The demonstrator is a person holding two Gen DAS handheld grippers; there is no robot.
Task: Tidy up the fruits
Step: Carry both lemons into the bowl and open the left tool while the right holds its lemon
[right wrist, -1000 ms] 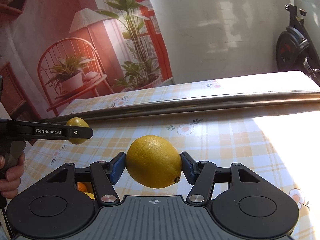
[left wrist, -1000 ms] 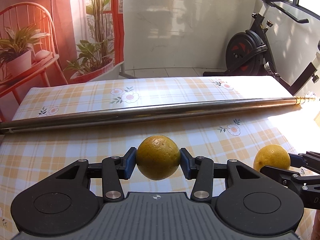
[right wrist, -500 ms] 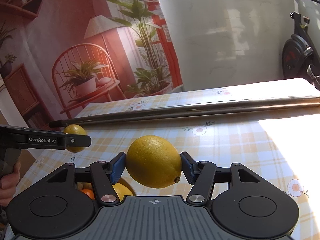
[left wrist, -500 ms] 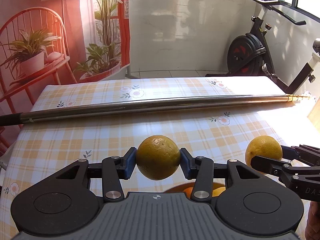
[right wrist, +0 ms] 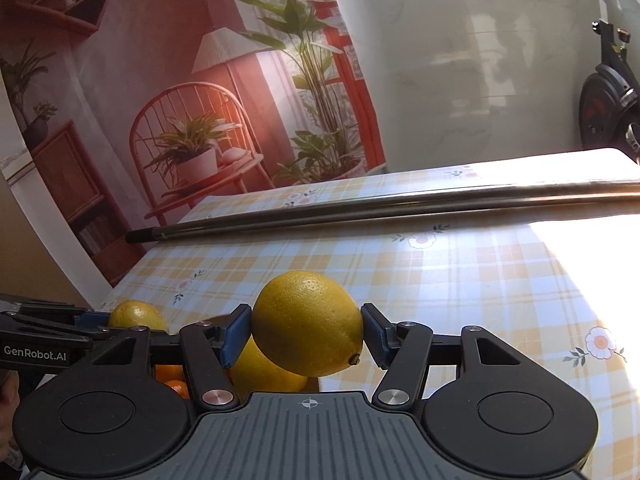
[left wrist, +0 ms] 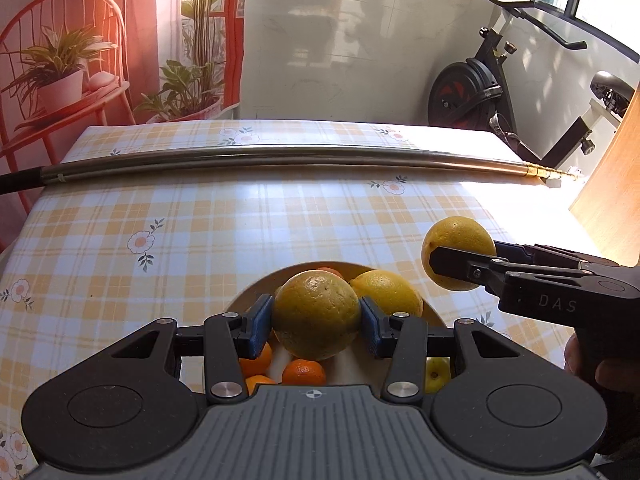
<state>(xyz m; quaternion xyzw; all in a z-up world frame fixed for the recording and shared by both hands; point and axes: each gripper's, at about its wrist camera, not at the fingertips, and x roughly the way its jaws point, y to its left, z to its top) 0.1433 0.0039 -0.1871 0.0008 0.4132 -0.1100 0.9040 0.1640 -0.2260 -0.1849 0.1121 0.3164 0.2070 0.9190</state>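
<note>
- My left gripper (left wrist: 316,322) sits low and centre in the left wrist frame, its blue pads (left wrist: 256,326) clamped on a dull yellow-green citrus (left wrist: 316,316), held level and clear of everything under it.
- Right below that fruit is the bowl (left wrist: 256,294), pale inside, already holding small oranges (left wrist: 303,372), a yellow lemon (left wrist: 386,290) and a greenish fruit (left wrist: 436,372) at the lower right of it.
- My right gripper (right wrist: 307,330) is likewise clamped, on a bright lemon (right wrist: 307,322) whose stem nub points to the lower right; it hangs above the bowl's right side, with another lemon (right wrist: 260,368) just beneath.
- In the left wrist frame that right gripper enters from the right edge, roughly level, my hand (left wrist: 596,364) behind it; in the right wrist frame the left gripper enters from the left edge.
- To do this step well, I judge I should lower each fruit until it nearly rests on the pile before spreading the jaws, since round fruit dropped from height may roll out. Releasing one at a time should keep the two from knocking together.
- Beyond the bowl is checked tablecloth (left wrist: 240,216), then a long metal pole (left wrist: 280,154) lying across the far part of the table.
- Farther off, an exercise bike (left wrist: 472,96) stands at upper right.
</note>
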